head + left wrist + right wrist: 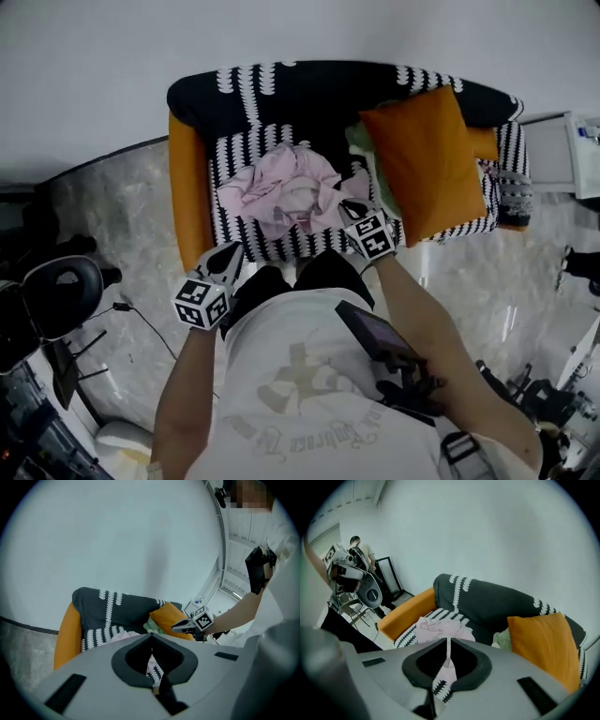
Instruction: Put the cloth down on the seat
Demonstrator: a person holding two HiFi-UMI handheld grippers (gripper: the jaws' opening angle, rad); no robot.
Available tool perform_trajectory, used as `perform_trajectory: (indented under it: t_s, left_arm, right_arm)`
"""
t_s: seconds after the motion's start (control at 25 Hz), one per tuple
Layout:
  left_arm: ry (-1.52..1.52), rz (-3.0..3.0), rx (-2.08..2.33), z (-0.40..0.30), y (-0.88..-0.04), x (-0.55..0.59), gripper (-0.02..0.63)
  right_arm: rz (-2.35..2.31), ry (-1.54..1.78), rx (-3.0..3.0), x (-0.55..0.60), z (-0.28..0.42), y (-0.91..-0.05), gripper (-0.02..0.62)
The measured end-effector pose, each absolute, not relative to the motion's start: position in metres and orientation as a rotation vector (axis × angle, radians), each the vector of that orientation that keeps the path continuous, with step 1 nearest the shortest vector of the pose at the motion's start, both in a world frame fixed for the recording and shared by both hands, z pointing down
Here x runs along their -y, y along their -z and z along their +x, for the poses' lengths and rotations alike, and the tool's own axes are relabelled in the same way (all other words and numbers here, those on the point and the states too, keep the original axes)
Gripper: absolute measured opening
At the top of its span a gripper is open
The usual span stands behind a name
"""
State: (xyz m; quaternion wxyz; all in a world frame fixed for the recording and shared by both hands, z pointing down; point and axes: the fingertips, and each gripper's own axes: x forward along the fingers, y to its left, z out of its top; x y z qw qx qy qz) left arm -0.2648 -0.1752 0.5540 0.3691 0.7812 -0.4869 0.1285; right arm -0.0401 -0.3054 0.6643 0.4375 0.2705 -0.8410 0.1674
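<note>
A crumpled pink cloth lies on the black-and-white patterned seat of a small sofa. My right gripper is at the cloth's right edge. In the right gripper view its jaws stand together with a thin fold of the pink cloth pinched between them, so the right gripper is shut on it. My left gripper hovers at the seat's front edge, left of the cloth and apart from it. The left gripper looks shut with nothing in it, and the right gripper shows beyond it.
An orange cushion leans at the sofa's right, with a pale green cloth tucked behind it. The sofa has orange side panels. An office chair and cables stand on the floor at left. Another person stands far off.
</note>
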Motion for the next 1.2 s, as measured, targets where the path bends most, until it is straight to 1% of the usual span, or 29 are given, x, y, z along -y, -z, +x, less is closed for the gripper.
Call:
perform_trajectory:
  t_s: [0.28, 0.6, 0.88, 1.2]
  left_arm:
    - [-0.254, 2.059, 1.286, -0.288, -0.529, 0.165, 0.011]
    - [-0.209, 2.146, 1.272, -0.290, -0.500, 0.152, 0.011]
    - [-0.211, 2.261, 1.176, -0.273, -0.482, 0.153, 0.011]
    - [-0.177, 2.309, 1.085, -0.254, -0.472, 0.143, 0.011]
  right_arm:
    - [0.733, -0.424, 2.283, 0.292, -0.085, -0.586, 0.028]
    - [0.646, -0.372, 2.526, 0.259, -0.134, -0.496, 0.017]
    - [0.657, -0.302, 2.611, 0.231, -0.138, -0.447, 0.017]
    - [0.759, -0.349, 2.606, 0.196, -0.123, -0.447, 0.017]
